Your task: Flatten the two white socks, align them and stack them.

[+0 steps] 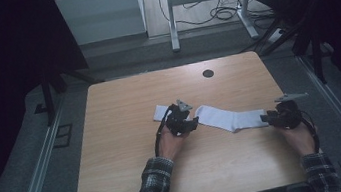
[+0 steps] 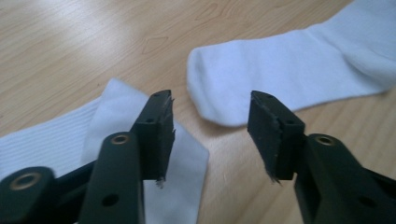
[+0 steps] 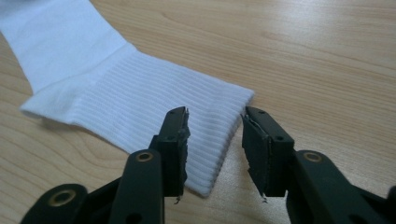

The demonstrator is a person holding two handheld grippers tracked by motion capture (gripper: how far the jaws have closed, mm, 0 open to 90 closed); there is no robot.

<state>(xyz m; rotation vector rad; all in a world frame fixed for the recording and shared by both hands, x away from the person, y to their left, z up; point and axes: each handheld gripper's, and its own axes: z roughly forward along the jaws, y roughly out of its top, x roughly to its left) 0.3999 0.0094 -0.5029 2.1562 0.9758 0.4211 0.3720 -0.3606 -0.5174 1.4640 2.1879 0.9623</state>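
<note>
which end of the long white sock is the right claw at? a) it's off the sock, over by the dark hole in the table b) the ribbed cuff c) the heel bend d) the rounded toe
b: in the right gripper view the right claw stands open over the edge of the ribbed cuff of the long white sock, one jaw over the ribbing, the other over the table.

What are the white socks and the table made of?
The long white sock looks like soft knitted cloth, probably cotton: its cuff has fine ribs. The other sock looks the same. The table looks like wood or a wood-look coating, smooth and slightly shiny, with grain lines.
</note>
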